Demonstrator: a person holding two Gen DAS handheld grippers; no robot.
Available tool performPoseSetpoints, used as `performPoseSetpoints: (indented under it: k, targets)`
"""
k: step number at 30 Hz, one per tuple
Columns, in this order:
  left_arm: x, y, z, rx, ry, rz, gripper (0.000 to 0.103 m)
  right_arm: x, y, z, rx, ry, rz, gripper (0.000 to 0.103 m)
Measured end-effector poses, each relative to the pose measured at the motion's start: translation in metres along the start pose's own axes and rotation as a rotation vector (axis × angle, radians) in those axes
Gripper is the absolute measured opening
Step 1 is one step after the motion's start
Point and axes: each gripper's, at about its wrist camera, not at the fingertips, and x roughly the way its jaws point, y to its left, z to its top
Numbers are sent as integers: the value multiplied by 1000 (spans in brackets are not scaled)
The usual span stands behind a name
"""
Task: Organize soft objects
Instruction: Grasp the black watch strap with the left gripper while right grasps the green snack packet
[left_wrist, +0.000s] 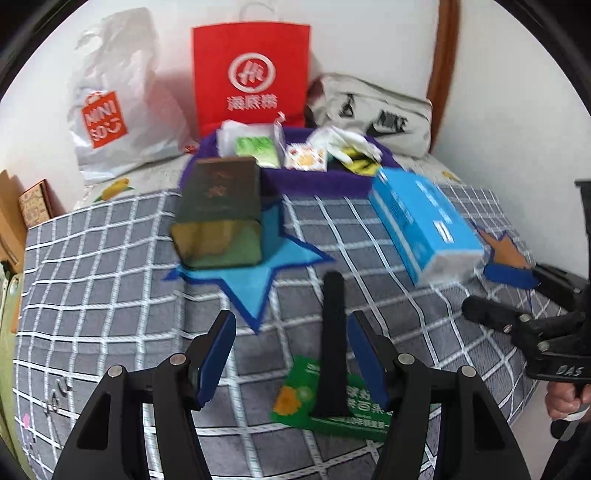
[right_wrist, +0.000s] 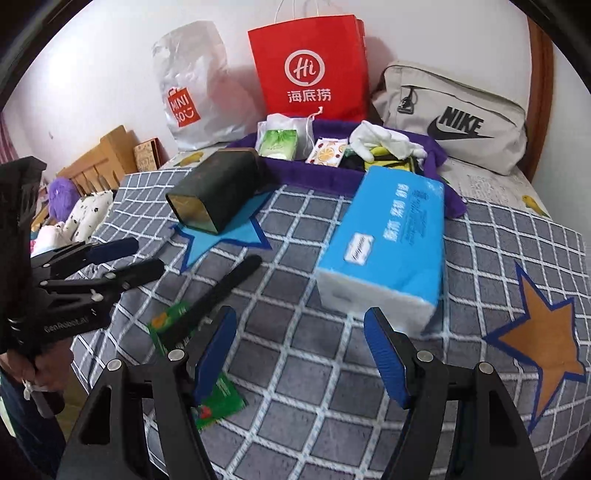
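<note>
My left gripper (left_wrist: 291, 354) hangs over the grey checked bedspread (left_wrist: 92, 295), jaws apart, nothing pinched; the green packet (left_wrist: 295, 402) and black strap (left_wrist: 332, 332) lie under it at 6 o'clock. Dark tin (left_wrist: 221, 218) on the blue star patch (left_wrist: 258, 280) at 11 o'clock. Purple tray (right_wrist: 325, 177) of soft bits at 12 o'clock. Blue tissue pack (right_wrist: 391, 243) sits at 1 o'clock, just beyond my right gripper (right_wrist: 299, 350), jaws wide, empty. Orange star patch (right_wrist: 543, 332) at 3 o'clock.
</note>
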Motion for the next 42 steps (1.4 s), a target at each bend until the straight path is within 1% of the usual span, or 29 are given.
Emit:
performPoseSetpoints:
  k: [3, 8, 11, 12, 13, 15, 16, 21, 22, 23, 24, 27, 28, 29, 30, 34, 37, 42]
  targets:
    - [12, -11, -6, 19, 30, -5, 61, -3, -10, -5, 29, -2, 13, 71]
    - [37, -24, -11, 58, 94, -11, 61, -2, -22, -12, 54, 4, 5, 71]
    - [50, -28, -13, 77, 121, 3, 57, 0, -24, -13, 50, 3, 7, 71]
    - [51, -29, -13, 89, 110, 5, 56, 1, -24, -13, 49, 4, 6, 71]
    - [52, -31, -12, 101, 110, -3, 51, 2, -24, -13, 49, 4, 6, 71]
    - [53, -32, -9, 110, 105, -16, 35, 4, -24, -12, 48, 7, 11, 71]
    - [55, -32, -7, 118, 99, -27, 20, 6, -24, -12, 48, 9, 13, 71]
    - [57, -31, -2, 126, 120, -50, 20, 13, -25, -10, 46, 19, 21, 71]
    - [58, -30, -2, 118, 125, -66, 24, 13, -26, -10, 49, 21, 23, 71]
    - [58, -30, -2, 119, 127, -86, 31, 14, -26, -10, 51, 23, 25, 71]
    - [59, -31, -2, 122, 125, -96, 32, 15, -26, -10, 54, 25, 30, 71]
    - [61, -36, -2, 139, 114, -69, 32, 19, -26, -10, 51, 36, 35, 71]
    - [62, -37, -2, 146, 110, -60, 30, 20, -25, -10, 48, 41, 35, 71]
    - [62, -37, -2, 146, 106, -53, 24, 21, -24, -11, 44, 47, 35, 71]
    - [62, -36, -2, 144, 103, -49, 20, 22, -23, -12, 43, 48, 36, 71]
    - [61, -31, 0, 128, 103, -73, 20, 23, -20, -12, 39, 51, 43, 71]
    - [56, -29, 2, 126, 102, -79, 20, 23, -14, -13, 22, 48, 39, 71]
    - [39, -12, 11, 95, 66, -54, 20, 22, -2, -13, -1, 50, 64, 71]
